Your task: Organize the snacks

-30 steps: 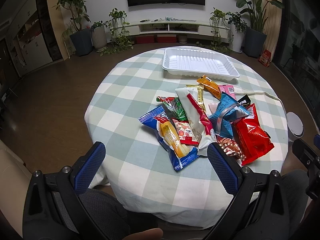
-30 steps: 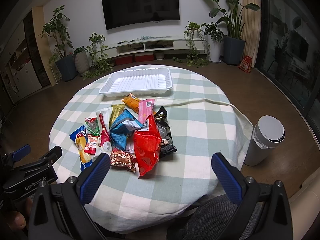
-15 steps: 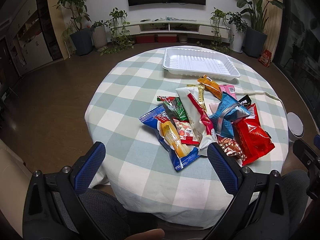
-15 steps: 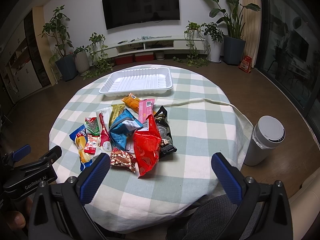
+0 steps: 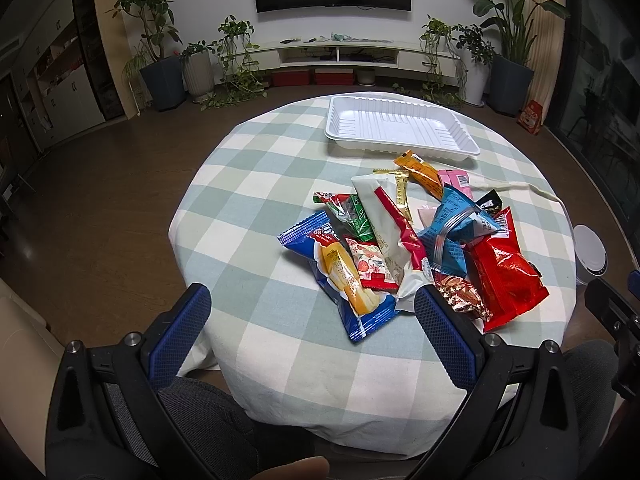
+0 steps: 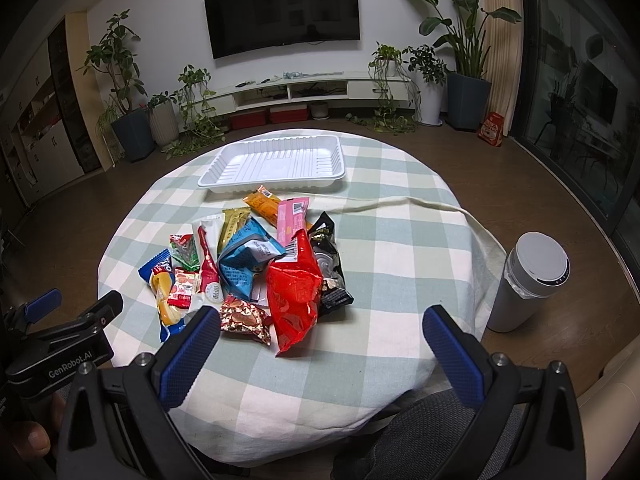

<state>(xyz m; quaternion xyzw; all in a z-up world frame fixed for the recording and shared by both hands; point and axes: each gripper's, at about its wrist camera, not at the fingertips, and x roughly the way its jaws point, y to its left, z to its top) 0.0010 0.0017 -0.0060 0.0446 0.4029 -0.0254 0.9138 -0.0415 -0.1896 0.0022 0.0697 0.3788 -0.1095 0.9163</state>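
1. The round table (image 5: 248,200) with its checked cloth fills the middle of both views; its near edge curves across the lower part of each frame, just ahead of the gripper fingers. In the left wrist view, bare cloth lies open at centre-left and bottom centre; in the right wrist view, the centre-right of the cloth is bare.

2. The pile of snacks (image 5: 408,240) (image 6: 256,272) sits right of centre in the left wrist view and left of centre in the right wrist view. A red bag (image 6: 296,300) lies at its near side, a blue packet with a yellow cake picture (image 5: 344,280) toward the left, and a foil-wrapped piece (image 6: 244,318) closest to the near edge.

3. The white tray (image 5: 396,128) (image 6: 276,162) lies beyond the pile in the upper middle, with nothing in it; an orange packet (image 5: 420,170) lies just short of its near rim.

4. A grey bin (image 6: 528,280) stands on the floor at the right of the right wrist view, beside the table. A ridge in the cloth runs across the right side.

5. The left gripper (image 5: 312,308) and right gripper (image 6: 320,328) are both held low at the near edge, jaws spread wide, nothing between them, clear of the packets.
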